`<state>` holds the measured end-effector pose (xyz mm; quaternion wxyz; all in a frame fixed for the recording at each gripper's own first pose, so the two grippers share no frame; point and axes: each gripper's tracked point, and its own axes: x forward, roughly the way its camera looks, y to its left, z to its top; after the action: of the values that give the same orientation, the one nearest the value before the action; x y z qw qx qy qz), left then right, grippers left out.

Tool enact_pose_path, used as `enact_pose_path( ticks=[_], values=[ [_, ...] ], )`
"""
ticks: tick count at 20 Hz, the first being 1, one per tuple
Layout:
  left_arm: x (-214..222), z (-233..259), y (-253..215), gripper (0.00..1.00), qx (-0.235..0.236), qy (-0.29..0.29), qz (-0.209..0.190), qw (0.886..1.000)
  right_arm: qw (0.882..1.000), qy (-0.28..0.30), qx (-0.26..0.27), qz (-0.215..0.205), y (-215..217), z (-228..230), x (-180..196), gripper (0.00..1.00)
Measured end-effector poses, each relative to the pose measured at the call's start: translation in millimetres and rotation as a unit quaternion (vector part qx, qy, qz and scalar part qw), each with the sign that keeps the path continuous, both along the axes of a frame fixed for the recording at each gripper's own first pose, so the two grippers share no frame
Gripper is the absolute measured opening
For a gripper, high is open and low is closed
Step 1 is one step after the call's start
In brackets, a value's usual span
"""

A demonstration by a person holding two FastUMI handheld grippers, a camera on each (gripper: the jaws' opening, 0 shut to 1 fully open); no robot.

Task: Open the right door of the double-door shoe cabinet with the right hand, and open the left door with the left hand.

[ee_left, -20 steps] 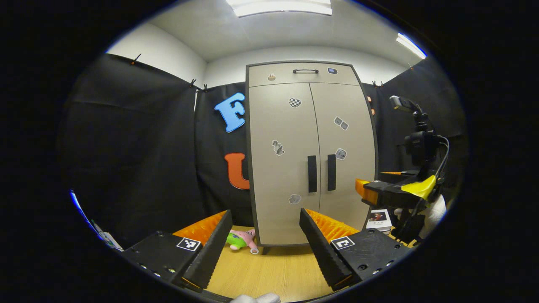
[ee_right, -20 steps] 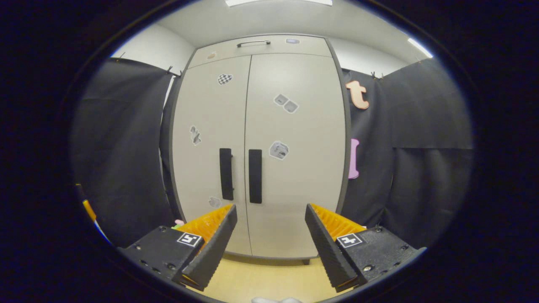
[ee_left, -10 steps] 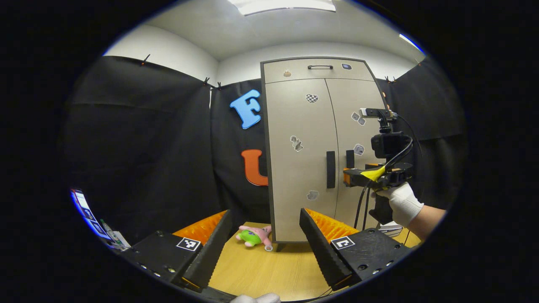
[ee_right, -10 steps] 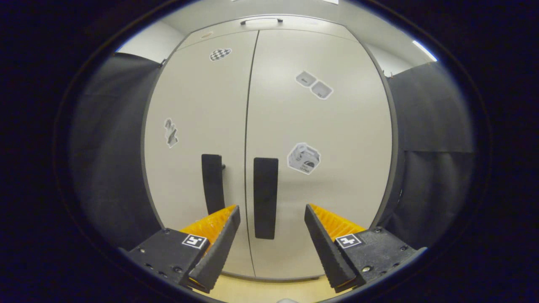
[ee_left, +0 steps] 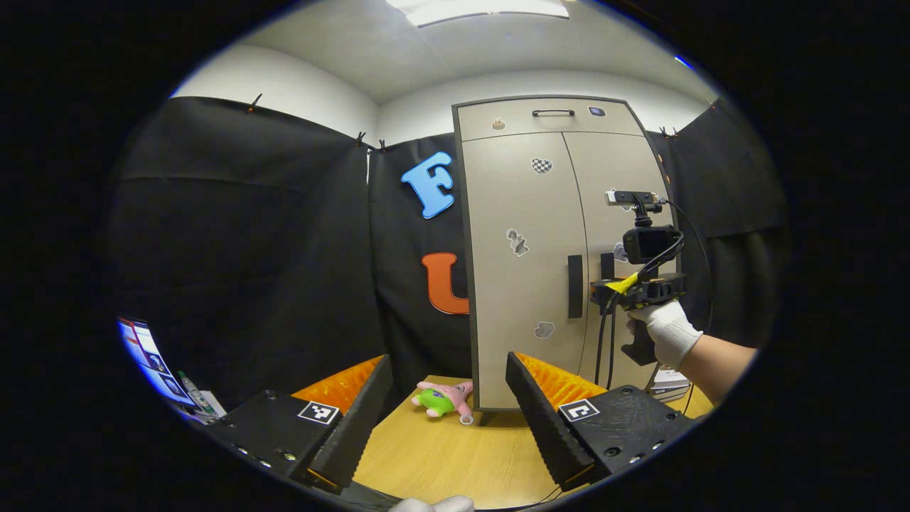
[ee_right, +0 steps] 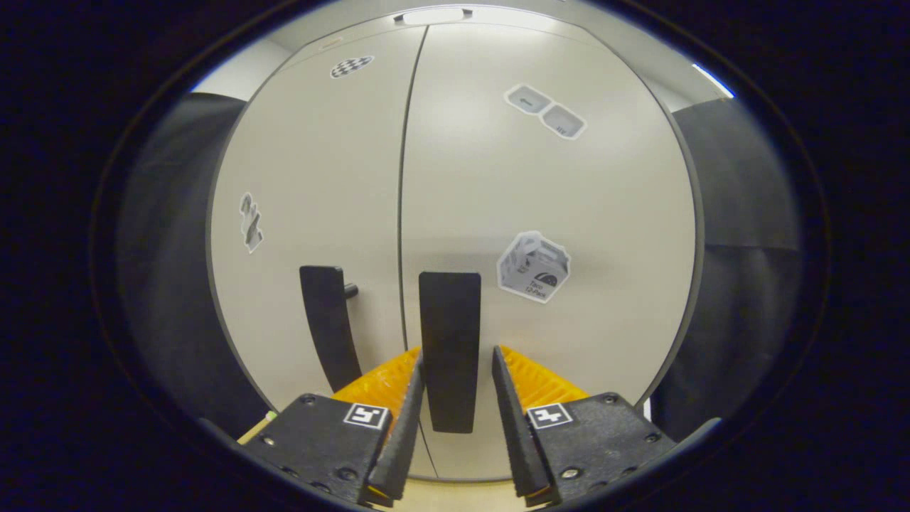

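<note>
The beige double-door shoe cabinet (ee_left: 526,249) stands with both doors closed. My right gripper (ee_right: 457,352) is up against the right door (ee_right: 569,213), and its fingers (ee_right: 409,412) straddle the black right handle (ee_right: 449,334), close along both its sides with a thin gap on the right. The left handle (ee_right: 325,320) is free. In the left gripper view, a gloved hand (ee_left: 665,331) holds the right gripper (ee_left: 604,291) at the handles (ee_left: 574,286). My left gripper (ee_left: 448,359) hangs open well back from the cabinet, nothing between its fingers.
A pink and green plush toy (ee_left: 444,398) lies on the wooden surface (ee_left: 441,462) at the cabinet's left foot. A small box (ee_left: 668,380) sits by its right foot. A drawer with a handle (ee_left: 553,112) tops the cabinet. A lit screen (ee_left: 146,348) stands far left.
My right gripper has moved in to the right door and its fingers have narrowed around the right handle. The left gripper has swung slightly left, staying open and far back.
</note>
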<state>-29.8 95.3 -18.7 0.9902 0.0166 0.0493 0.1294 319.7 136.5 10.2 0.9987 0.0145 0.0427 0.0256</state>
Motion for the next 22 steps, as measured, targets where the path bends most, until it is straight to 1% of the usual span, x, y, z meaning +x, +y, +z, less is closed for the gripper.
enact_pose_path(
  ticks=[1,2,3,4,6,7,11,15,18,22],
  values=[
    [-0.9,-0.5,0.7,0.96,-0.002,-0.001,0.000,1.000,1.000,0.002,0.004,0.004,3.1,0.2,1.7,0.47],
    [-1.6,0.2,1.0,0.96,-0.001,-0.003,0.000,1.000,1.000,0.002,0.006,0.002,2.9,-1.1,-0.5,0.44],
    [-1.9,0.9,0.9,0.96,0.000,-0.004,0.001,1.000,1.000,0.002,0.004,0.003,3.1,-0.9,0.7,0.35],
    [-2.9,1.6,2.6,0.96,0.001,-0.005,0.001,1.000,1.000,0.001,0.005,0.003,3.0,-0.7,0.4,0.36],
    [-3.5,1.4,3.0,0.96,0.001,-0.005,-0.001,1.000,1.000,0.002,-0.005,0.008,1.7,-3.4,-0.1,0.29],
    [-3.7,1.0,1.7,0.96,-0.001,-0.005,-0.003,1.000,1.000,0.003,0.000,0.011,2.3,-2.6,-1.0,0.27],
    [-5.1,0.0,-3.7,0.96,-0.005,-0.007,-0.015,1.000,0.999,-0.002,-0.027,0.029,0.8,-4.4,-11.9,0.23],
    [-12.9,1.7,-14.0,0.96,-0.008,-0.012,-0.025,1.000,0.999,0.005,-0.020,0.049,-6.6,-5.3,-35.4,0.21],
    [-22.4,1.8,-19.9,0.96,-0.008,-0.017,-0.030,0.999,0.998,0.002,-0.030,0.053,-13.0,-6.4,-53.8,0.20],
    [-35.2,-0.6,-24.7,0.96,-0.012,-0.013,-0.031,0.999,0.998,0.003,-0.030,0.056,-23.1,-7.3,-75.8,0.20]
  ],
)
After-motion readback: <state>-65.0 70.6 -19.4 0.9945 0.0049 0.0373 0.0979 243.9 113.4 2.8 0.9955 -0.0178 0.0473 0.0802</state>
